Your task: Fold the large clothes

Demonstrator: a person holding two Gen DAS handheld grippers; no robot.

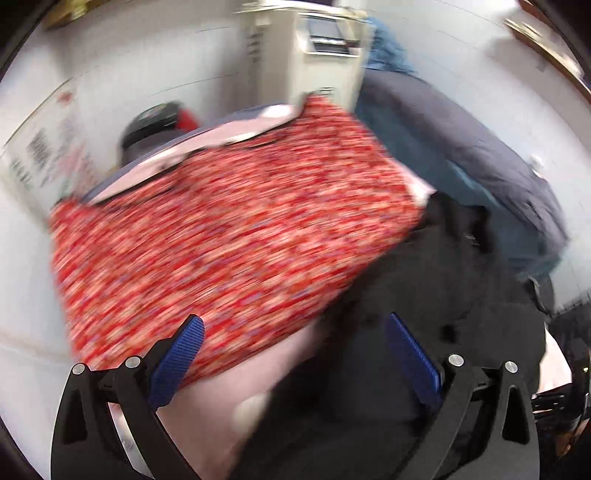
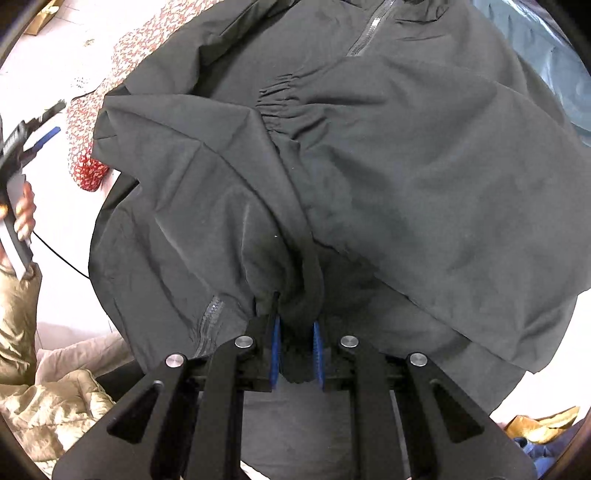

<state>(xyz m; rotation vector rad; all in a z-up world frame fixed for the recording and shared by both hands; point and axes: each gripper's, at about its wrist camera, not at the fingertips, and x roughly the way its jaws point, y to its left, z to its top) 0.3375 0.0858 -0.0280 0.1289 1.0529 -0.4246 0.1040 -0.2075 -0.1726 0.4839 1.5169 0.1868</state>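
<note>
Two grippers are in play over one black jacket [image 2: 369, 155]; the right gripper [image 2: 297, 350] is clenched on a bunched fold of its fabric, blue pads pinching dark cloth right at the near edge of the garment; the left gripper [image 1: 295, 354] hangs released, jaws wide, nothing between them, hovering above the spot where the jacket meets a red floral cloth [image 1: 221, 229]. That jacket sprawls across most of the white surface [image 2: 55, 74], zipper [image 2: 371, 27] running up toward the far side, an elastic gathered band [image 2: 284, 99] puckered in the middle. Handling call: thin shell fabric, light, limp, probably a bit slick; it slumps and creases wherever it's lifted, so a pinch on a single layer could slide; hems, the zipper edge and the gathered band look like the firmest places to grab. Around it, the floral cloth lies tucked against the jacket's left side and partly under it, liable to get dragged along; a teal-and-navy garment [image 1: 461, 155] crowds the far right edge; a quilted olive piece [image 2: 55, 406] sits at the near left corner; a thin black cable [image 2: 59, 254] trails from the person's hand [image 2: 22, 214] near the jacket's left edge, a possible snag.
</note>
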